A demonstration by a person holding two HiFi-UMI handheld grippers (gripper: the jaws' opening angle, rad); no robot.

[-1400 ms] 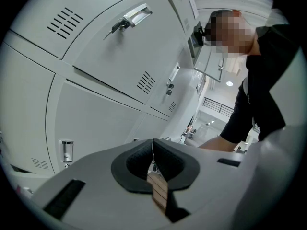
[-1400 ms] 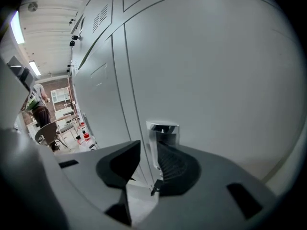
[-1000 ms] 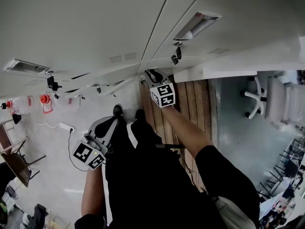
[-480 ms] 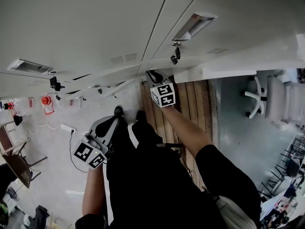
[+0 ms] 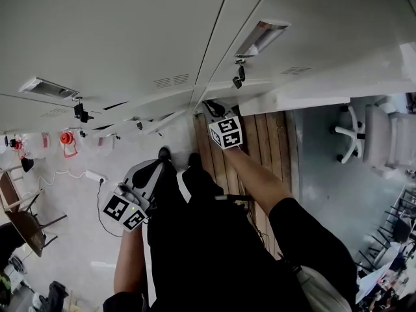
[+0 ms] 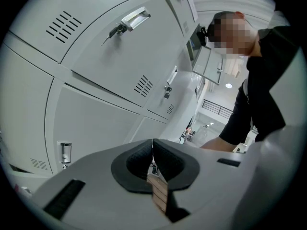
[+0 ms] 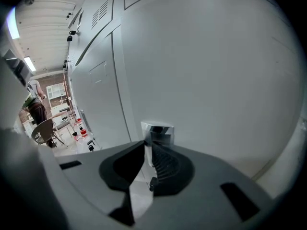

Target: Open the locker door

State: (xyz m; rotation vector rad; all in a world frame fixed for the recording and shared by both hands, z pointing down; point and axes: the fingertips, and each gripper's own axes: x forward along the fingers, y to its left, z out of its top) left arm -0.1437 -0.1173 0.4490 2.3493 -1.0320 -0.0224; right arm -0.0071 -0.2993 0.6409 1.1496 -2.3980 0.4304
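Grasp step: the right tool, its jaws just closing, pinches narrow on the chrome handle by the left edge of the locker door; the left tool hangs empty, jaws together; next probably calls for a steady outward pull.

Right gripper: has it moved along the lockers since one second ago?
No. The right gripper keeps its place against the wooden planks; its fingers have just been closing on the chrome handle.
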